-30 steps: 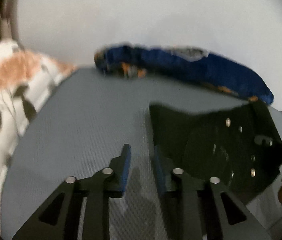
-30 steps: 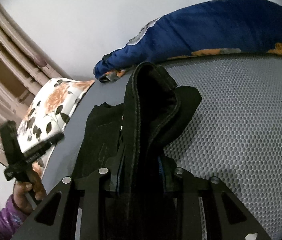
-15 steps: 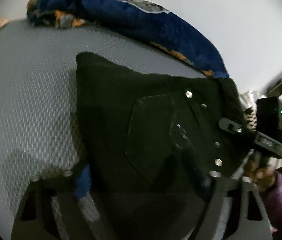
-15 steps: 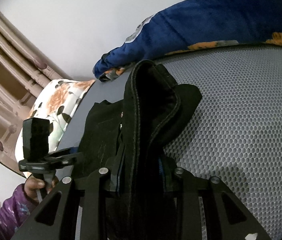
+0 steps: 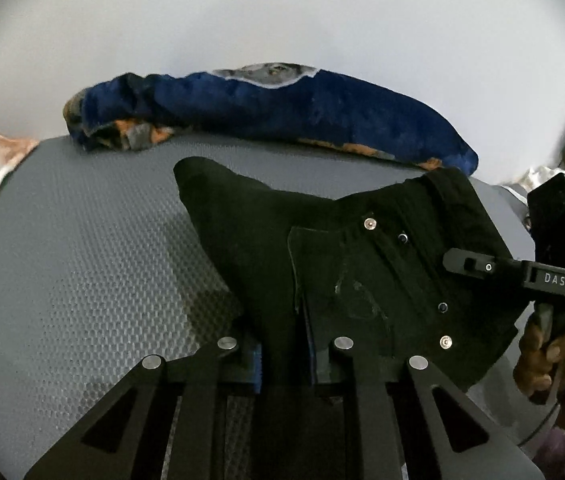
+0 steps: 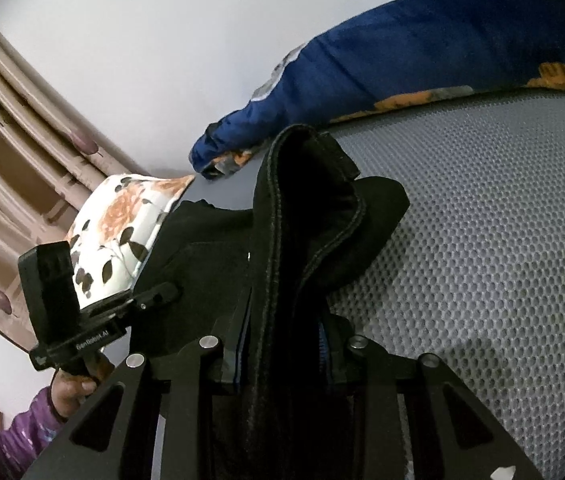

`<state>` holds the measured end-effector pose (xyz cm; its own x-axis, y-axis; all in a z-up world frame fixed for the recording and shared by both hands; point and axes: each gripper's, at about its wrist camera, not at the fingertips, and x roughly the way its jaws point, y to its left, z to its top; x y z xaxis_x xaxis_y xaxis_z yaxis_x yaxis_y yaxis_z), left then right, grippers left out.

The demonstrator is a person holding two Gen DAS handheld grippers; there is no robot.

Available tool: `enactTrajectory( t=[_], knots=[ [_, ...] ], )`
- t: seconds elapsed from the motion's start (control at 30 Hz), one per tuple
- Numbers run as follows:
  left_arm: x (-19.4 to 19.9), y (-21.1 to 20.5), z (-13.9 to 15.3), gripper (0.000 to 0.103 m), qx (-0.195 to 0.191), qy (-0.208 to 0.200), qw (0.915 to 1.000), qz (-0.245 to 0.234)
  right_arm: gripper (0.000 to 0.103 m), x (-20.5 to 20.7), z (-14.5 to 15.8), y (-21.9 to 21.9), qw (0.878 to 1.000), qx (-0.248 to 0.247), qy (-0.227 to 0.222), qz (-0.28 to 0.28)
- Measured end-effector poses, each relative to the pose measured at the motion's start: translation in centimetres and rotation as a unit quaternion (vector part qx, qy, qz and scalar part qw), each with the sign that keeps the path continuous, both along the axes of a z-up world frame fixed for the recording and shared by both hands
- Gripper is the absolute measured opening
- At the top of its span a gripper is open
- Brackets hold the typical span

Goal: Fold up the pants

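Both my left gripper (image 5: 284,354) and right gripper (image 6: 282,344) are clenched on the black pants (image 5: 362,264), which lie partly raised over the grey mattress (image 5: 82,260), held at two points, I judge, to carry the fold evenly.

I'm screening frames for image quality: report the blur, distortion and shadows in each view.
Left wrist view: sharp, strong fisheye bowing of the grey mat, dark shadow beside the black pants. Right wrist view: also sharp, blue blanket curved by distortion, soft shadow on the mat beside the right gripper.
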<state>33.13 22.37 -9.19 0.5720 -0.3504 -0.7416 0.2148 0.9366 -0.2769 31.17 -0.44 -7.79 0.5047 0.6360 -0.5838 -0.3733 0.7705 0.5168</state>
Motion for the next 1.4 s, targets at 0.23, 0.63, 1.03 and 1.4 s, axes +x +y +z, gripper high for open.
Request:
enactTrajectory(
  t=[0.23, 0.63, 1.03, 1.4],
  knots=[
    [1.9, 1.5, 0.5, 0.016, 0.022, -0.022, 0.9993, 0.020, 0.025, 1.5, 1.0, 1.2, 1.000, 0.009, -0.012, 0.000],
    [4.5, 1.8, 0.3, 0.016, 0.046, -0.039, 0.9974, 0.040, 0.025, 3.7, 0.9, 1.6, 1.000, 0.024, -0.012, -0.009],
    [6.6, 1.8, -0.7, 0.017, 0.074, -0.045, 0.9942, 0.063, 0.025, 5.6, 0.1, 2.5, 1.000, 0.015, -0.010, -0.015],
    [4.2, 2.8, -0.3, 0.090, 0.165, -0.081, 0.9674, 0.174, 0.047, 2.7, 1.6, 2.3, 0.989, -0.060, -0.079, -0.113]
  ],
)
